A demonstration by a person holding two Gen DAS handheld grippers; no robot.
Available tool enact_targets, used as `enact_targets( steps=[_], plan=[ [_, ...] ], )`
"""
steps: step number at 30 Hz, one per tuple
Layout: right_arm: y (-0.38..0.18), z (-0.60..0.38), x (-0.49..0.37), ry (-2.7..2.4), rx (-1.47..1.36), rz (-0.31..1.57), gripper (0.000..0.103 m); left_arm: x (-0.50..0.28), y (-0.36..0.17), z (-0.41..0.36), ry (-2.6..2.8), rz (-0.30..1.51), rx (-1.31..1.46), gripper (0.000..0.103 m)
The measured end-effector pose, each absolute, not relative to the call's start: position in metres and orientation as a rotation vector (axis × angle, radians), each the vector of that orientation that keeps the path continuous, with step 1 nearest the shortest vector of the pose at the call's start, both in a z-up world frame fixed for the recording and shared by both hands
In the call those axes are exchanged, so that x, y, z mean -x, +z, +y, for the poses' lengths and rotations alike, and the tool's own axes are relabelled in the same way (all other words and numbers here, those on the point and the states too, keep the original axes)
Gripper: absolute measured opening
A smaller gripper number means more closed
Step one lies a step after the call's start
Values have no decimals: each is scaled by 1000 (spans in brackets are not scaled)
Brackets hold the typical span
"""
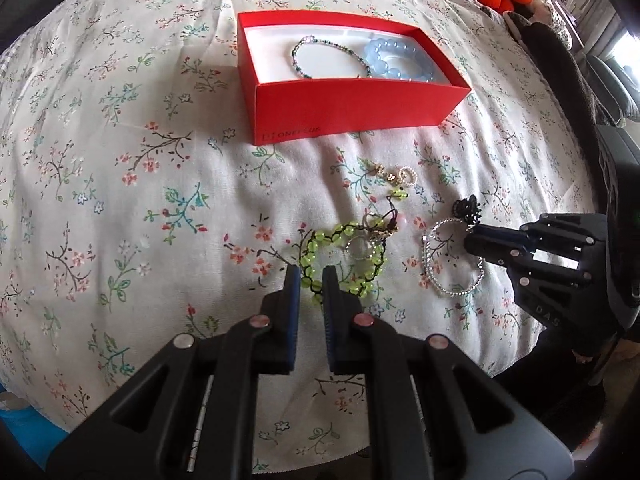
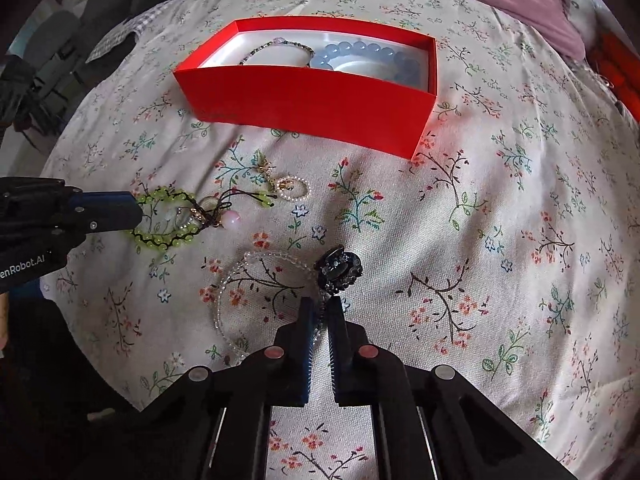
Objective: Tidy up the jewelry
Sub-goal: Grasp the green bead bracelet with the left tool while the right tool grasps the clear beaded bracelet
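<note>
Both claws pinched narrow, left gripper on green bead bracelet, right gripper on clear bead bracelet; lift slowly, watching the tangled charms, toward red box.

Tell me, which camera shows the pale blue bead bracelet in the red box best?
The left wrist view: the pale blue bead bracelet shows as a nearly full ring inside the red box. In the right wrist view the box's near wall hides its lower half.
</note>
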State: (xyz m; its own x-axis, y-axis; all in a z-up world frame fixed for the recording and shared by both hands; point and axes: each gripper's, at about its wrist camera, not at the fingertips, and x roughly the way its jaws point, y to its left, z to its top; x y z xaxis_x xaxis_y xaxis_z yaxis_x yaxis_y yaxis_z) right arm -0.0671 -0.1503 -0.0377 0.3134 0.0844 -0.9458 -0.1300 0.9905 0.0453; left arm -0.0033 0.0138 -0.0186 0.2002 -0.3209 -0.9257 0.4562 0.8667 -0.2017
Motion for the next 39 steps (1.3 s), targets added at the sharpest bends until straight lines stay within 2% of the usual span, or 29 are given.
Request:
enact_targets(
  steps=[22,23,24,26,28,29,30,35,37,39],
  plan=[
    [-4,-142,54,251,-41,1200,6,3,39,3,-626,1118,-57,12],
    [-6,-145,54,251,-58,1213,8,3,43,3,-630,1108,-49,12],
    [-8,-147,52,246,-71,1231,16,3,46,4,-635,1099,-42,12],
    [-12,-152,51,250,-99,1260,19,3,53,4,-640,1083,-32,12],
    [-14,-154,52,266,-108,1264,34,4,56,6,-644,1073,-26,12],
    [-13,-153,54,273,-100,1261,57,3,57,6,-644,1072,-27,12],
    [-12,-151,56,283,-90,1251,73,3,57,7,-644,1073,-27,12],
    [-15,-131,65,352,-20,1224,72,3,53,12,-630,1082,-27,12],
    [-22,-123,64,351,4,1236,69,3,55,15,-628,1077,-20,12],
    [-29,-117,61,350,12,1252,60,4,57,17,-629,1069,-14,12]
  ],
)
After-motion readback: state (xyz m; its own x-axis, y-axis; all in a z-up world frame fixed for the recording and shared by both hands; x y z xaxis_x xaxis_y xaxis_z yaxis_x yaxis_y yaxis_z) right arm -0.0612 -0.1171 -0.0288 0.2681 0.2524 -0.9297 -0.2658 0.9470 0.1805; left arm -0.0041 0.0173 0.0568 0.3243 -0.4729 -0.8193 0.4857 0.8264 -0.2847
